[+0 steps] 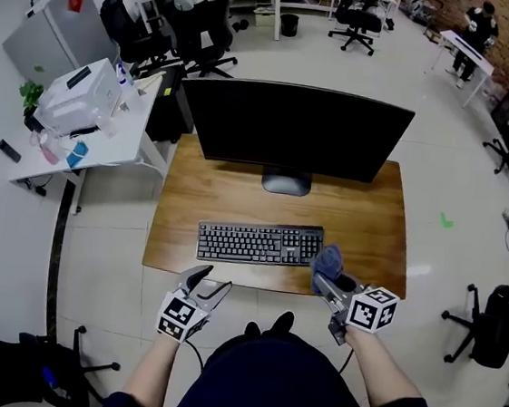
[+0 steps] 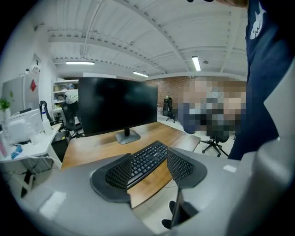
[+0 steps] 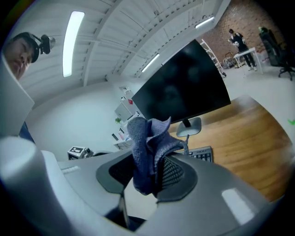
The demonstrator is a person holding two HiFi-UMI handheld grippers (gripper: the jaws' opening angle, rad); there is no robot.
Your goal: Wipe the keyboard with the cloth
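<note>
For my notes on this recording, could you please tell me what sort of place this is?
Most likely an open-plan office: a wooden desk with a large monitor and keyboard, rolling office chairs behind it, and a printer on a white side table.

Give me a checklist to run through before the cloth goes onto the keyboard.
1. Cloth clamped in the right gripper: ok, jaws shut on it.
2. Left gripper free: ok, jaws apart, nothing between them.
3. Keyboard top bare: ok.
4. Cloth lined up with the keyboard: ok, it is by the keyboard's right end.
5. Cloth touching the keys: cannot tell.
6. Monitor out of the way: ok, its stand is behind the keyboard, apart from it.
</note>
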